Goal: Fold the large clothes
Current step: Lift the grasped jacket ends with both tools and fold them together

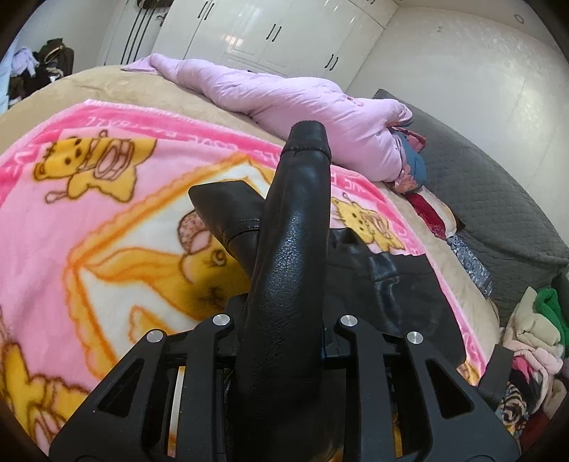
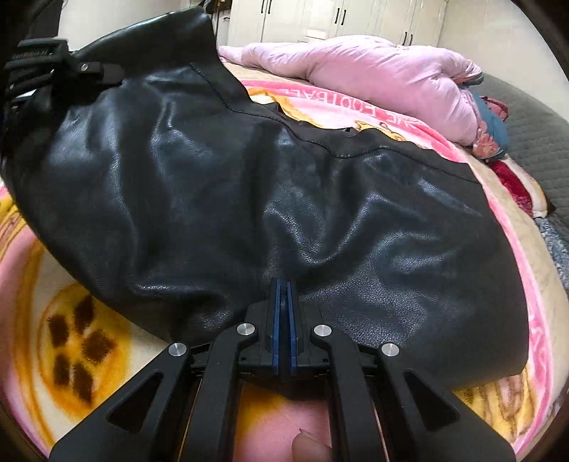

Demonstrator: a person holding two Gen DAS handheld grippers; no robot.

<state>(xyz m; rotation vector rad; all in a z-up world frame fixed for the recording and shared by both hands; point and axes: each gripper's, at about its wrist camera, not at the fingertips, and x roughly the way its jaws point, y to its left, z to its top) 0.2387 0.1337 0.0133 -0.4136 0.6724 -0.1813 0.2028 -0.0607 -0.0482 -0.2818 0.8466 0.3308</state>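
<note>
- The jacket [image 2: 249,184] lies on the blanket [image 2: 71,337], which covers the bed [image 1: 117,85]
- A rolled quilt [image 1: 302,103] lies behind the jacket
- Wardrobes [image 1: 270,32] stand behind the bed
- A clothes heap [image 1: 533,348] sits right of the bed

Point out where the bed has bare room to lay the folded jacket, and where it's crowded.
Free: the cartoon blanket left of the black jacket, up to the beige cover at the far edge. Also a strip between the jacket and the pink quilt. Crowded: the right side, with the quilt, the grey pillow and the clothes pile.
</note>
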